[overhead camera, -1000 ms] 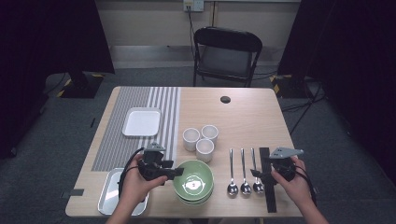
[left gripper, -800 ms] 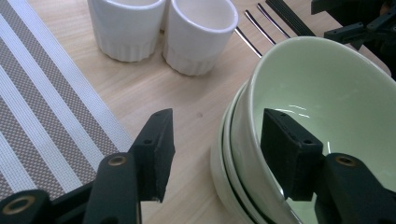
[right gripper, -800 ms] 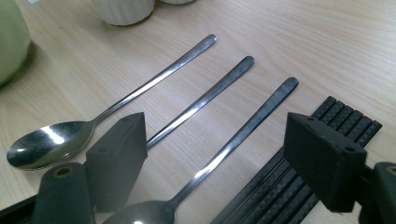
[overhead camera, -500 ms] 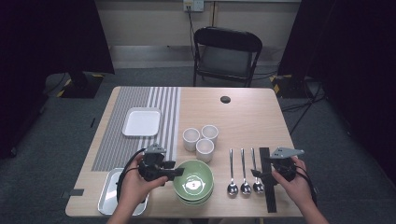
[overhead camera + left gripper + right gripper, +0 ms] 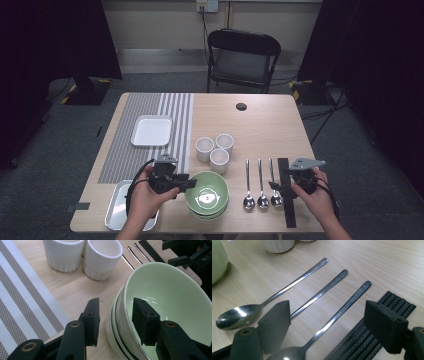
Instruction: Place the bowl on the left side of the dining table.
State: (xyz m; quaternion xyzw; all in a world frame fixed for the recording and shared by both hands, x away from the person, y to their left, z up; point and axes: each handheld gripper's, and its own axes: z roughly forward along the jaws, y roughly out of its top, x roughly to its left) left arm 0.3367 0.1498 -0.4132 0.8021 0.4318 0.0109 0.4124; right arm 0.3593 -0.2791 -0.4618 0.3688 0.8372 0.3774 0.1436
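A stack of pale green bowls (image 5: 207, 195) sits near the table's front edge. My left gripper (image 5: 187, 184) reaches in from the left, and its jaws straddle the top bowl's rim (image 5: 125, 290). One jaw is outside the wall, the other inside the bowl. They have just been closing, and a gap still shows beside the outer jaw. My right gripper (image 5: 276, 186) stands open low over three steel spoons (image 5: 261, 200). The rightmost spoon's handle (image 5: 347, 305) lies between its jaws (image 5: 329, 320), untouched.
Black chopsticks (image 5: 287, 205) lie right of the spoons. Three white cups (image 5: 219, 160) stand behind the bowls. On the striped mat (image 5: 130, 150) rests a white tray (image 5: 151, 131), with a metal tray (image 5: 117, 212) at the front left. A folding chair (image 5: 242, 55) stands beyond the table.
The left gripper's jaws have drawn closer together around the bowl's rim. Both hands have stayed where they were.
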